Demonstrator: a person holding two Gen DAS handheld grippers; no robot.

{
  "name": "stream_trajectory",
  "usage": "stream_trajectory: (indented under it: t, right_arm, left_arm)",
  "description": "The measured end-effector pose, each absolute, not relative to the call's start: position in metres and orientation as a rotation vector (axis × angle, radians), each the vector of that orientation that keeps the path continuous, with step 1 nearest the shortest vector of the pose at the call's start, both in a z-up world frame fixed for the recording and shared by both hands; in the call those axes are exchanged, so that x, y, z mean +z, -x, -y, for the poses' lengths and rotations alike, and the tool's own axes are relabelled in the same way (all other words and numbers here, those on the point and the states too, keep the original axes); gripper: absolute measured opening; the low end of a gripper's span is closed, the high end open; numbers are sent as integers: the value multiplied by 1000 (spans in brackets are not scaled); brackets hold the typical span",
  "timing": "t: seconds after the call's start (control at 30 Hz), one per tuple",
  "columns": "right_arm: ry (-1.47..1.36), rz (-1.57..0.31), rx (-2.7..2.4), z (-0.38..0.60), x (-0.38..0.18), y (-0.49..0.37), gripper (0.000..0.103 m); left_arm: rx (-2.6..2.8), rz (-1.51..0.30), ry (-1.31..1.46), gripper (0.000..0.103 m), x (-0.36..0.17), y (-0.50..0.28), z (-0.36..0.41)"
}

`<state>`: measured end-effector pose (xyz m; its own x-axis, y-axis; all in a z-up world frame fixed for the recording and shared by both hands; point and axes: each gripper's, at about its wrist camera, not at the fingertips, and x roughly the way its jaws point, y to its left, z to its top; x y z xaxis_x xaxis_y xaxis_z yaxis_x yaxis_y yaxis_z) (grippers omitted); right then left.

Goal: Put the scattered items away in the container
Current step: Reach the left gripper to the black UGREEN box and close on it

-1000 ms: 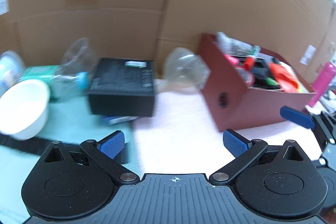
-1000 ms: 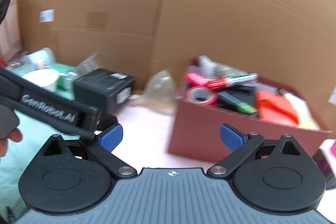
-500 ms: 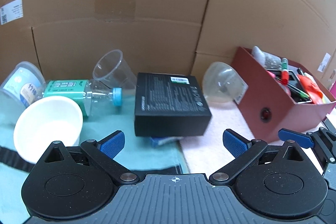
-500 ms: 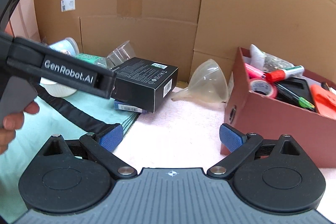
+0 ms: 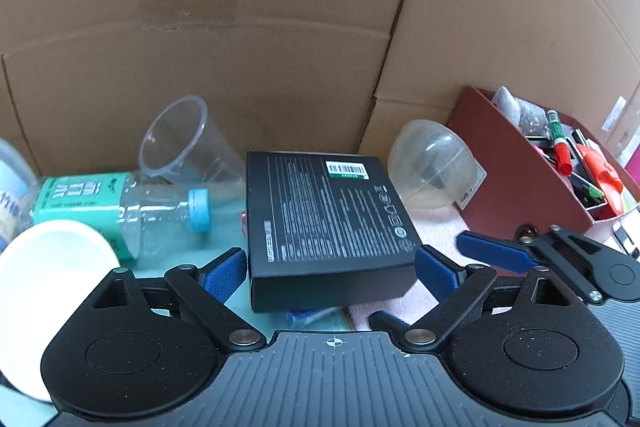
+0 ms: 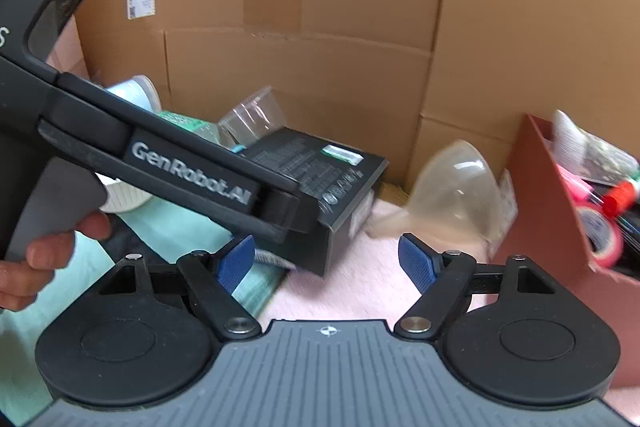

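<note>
A black box (image 5: pixel 328 219) lies flat on the table; it also shows in the right wrist view (image 6: pixel 320 171). My left gripper (image 5: pixel 330 273) is open, its blue pads on either side of the box's near end, apart from it. My right gripper (image 6: pixel 328 261) is open and empty, just right of the box. A red-brown container (image 5: pixel 516 183) holding markers, tape and other items stands at the right; its wall shows in the right wrist view (image 6: pixel 540 203). A clear funnel (image 5: pixel 434 165) lies between box and container.
A plastic bottle with a green label (image 5: pixel 116 207), a clear cup (image 5: pixel 180 143) and a white bowl (image 5: pixel 48 283) lie left of the box on a teal cloth. Cardboard walls (image 5: pixel 280 27) close the back. A pink mat (image 6: pixel 360 287) covers the table by the container.
Both grippers have swung left and moved in toward the black box. The left gripper's pads now flank the box's near end. The container has shifted to the right edge of both views.
</note>
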<state>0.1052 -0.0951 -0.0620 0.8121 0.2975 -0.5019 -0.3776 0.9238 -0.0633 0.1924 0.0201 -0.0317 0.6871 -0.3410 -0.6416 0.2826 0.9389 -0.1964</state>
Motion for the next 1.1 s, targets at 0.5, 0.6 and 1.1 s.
stream_trajectory:
  t: [0.5, 0.6, 1.1]
  right_arm:
    - [151, -557, 404, 89, -66, -123, 64]
    - [149, -568, 401, 89, -65, -118, 64]
    - [167, -621, 446, 123, -67, -38, 61]
  left_arm:
    - [-370, -763, 94, 78, -31, -206, -23]
    - [-373, -769, 89, 77, -31, -201, -23]
    - [-506, -851, 82, 82, -42, -131, -6]
